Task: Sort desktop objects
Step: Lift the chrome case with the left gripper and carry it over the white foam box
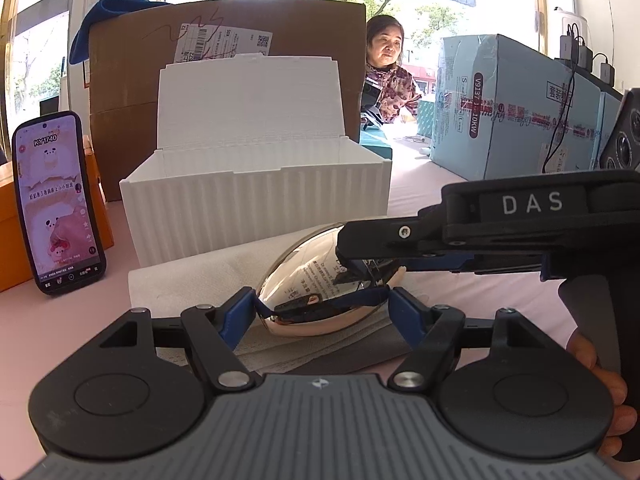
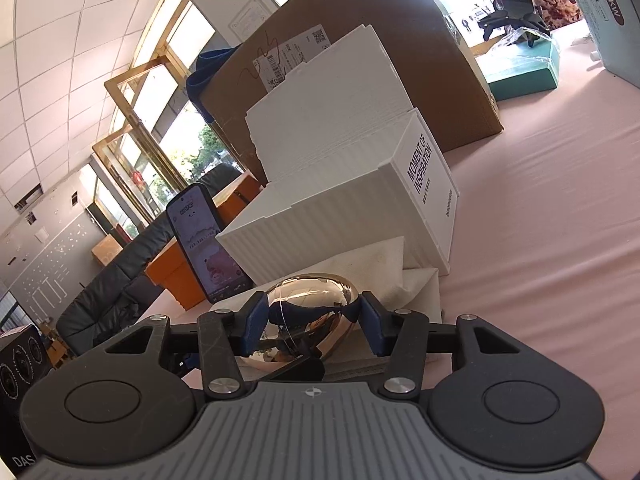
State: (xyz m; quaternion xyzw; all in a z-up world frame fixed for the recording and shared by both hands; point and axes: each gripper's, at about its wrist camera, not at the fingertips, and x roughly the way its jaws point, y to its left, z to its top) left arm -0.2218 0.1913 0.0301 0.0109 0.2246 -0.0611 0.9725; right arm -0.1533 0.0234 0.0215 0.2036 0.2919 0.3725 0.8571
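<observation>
A shiny egg-shaped metal object (image 1: 312,280) (image 2: 312,300) lies on a white tissue (image 1: 192,276) (image 2: 380,276), just in front of a white ribbed storage box (image 1: 256,208) (image 2: 340,216) whose lid stands open. My left gripper (image 1: 322,308) has its blue fingertips pressed against the two ends of the egg. My right gripper (image 1: 360,260) (image 2: 312,320) comes in from the right, tilted, and its pads also touch the egg's sides. A hand holds the right gripper's handle at the right edge of the left wrist view.
A phone (image 1: 58,200) (image 2: 208,240) with a lit screen leans upright left of the box, against an orange box (image 1: 8,232). A brown cardboard carton (image 1: 120,92) stands behind. A light blue carton (image 1: 512,104) is at the right. A person (image 1: 388,72) sits beyond the pink tabletop (image 2: 540,240).
</observation>
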